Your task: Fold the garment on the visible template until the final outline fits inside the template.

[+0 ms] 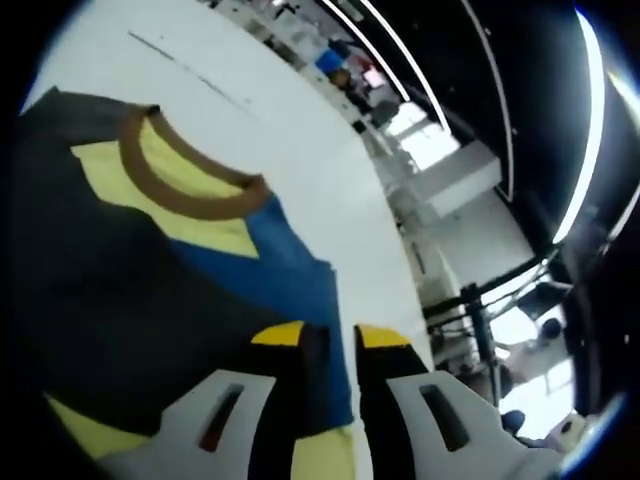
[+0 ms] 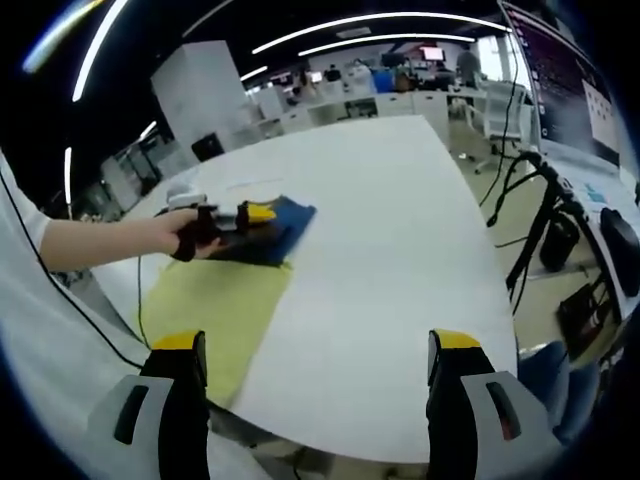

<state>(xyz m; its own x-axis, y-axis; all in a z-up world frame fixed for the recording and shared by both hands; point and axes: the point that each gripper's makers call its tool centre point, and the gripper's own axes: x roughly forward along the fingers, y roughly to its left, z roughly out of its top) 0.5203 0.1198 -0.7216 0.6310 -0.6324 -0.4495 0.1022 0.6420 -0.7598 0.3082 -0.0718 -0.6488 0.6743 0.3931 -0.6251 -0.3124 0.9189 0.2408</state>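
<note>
Left tool [image 1: 330, 345]: in the left gripper view we see its two yellow-tipped jaws rising from 6 o'clock, drawn close together with the blue edge of the garment [image 1: 150, 270] between them; it grips the cloth. In the right gripper view, that same tool sits at 10 o'clock, held in a person's hand [image 2: 190, 235] with the bare forearm reaching in from 9 o'clock, level over the table.

Right tool [image 2: 315, 350]: jaws wide apart at 6 o'clock, nothing between them, hovering above the near edge of the table [image 2: 400, 250], well apart from the garment.

Count: one garment, dark with yellow panels, a brown collar [image 1: 170, 185] and a blue part; one yellow-green template [image 2: 215, 310] lying flat on the table, just beside and under the garment's near side. Two tools.

Surface: a white round-cornered table. Room: an open office with dark ceiling, curved light strips [image 2: 380, 25], white cabinets, desks in the distance, a monitor [image 2: 565, 90] at 2 o'clock and cables beside the table.
</note>
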